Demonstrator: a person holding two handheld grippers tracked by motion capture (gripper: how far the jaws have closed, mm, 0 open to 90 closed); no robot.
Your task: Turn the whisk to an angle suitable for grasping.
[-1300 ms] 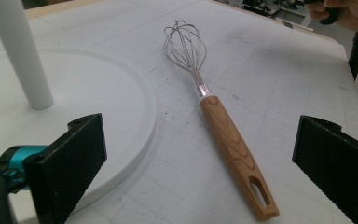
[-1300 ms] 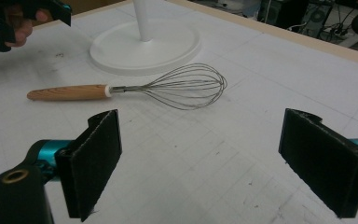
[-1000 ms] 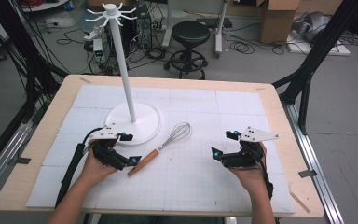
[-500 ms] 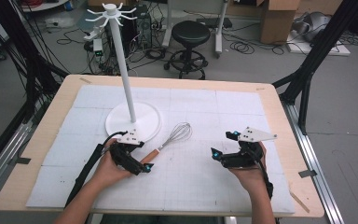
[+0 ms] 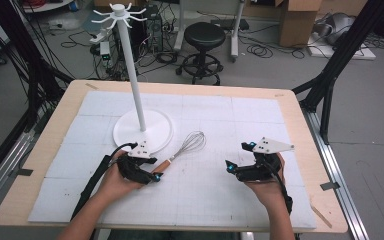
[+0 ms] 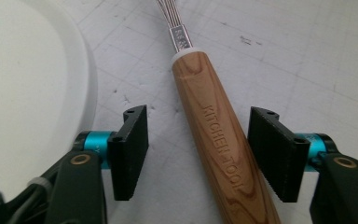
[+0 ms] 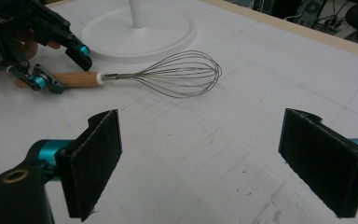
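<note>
A whisk (image 5: pixel 185 149) lies flat on the white gridded mat (image 5: pixel 220 195) that covers the bench (image 5: pixel 50 131), a little left of the middle and just near of the round white base of a tall stand (image 5: pixel 142 129). Its handle is light wood with a strong dark grain, tapering toward a thin white collar and a short stamped metal ferrule; the words KITCHEN TOOL are pressed along the wood. From the ferrule a bundle of thin steel wires fans out into a rounded balloon head (image 7: pixel 182 73), which points far and to the right, while the handle (image 6: pixel 219 140) points near and to the left.

The left tongs (image 5: pixel 152 170) sit at the handle end of the whisk, held in the person's left hand (image 5: pixel 117 175). Their jaws stand wide, one on each side of the wooden handle, with a clear gap between each ribbed black pad and the wood; in the left gripper view the handle runs up between them, closer to the right pad. The rim of the stand's base curves just left of the left pad.

The right tongs (image 5: pixel 232 167) are held in the right hand (image 5: pixel 262 182) to the right of the whisk, well apart from it, above bare mat. Their jaws also stand wide with nothing between them, and they face left toward the wire head.

The stand's white pole rises to a crown of hooks (image 5: pixel 119 11) at the top.
</note>
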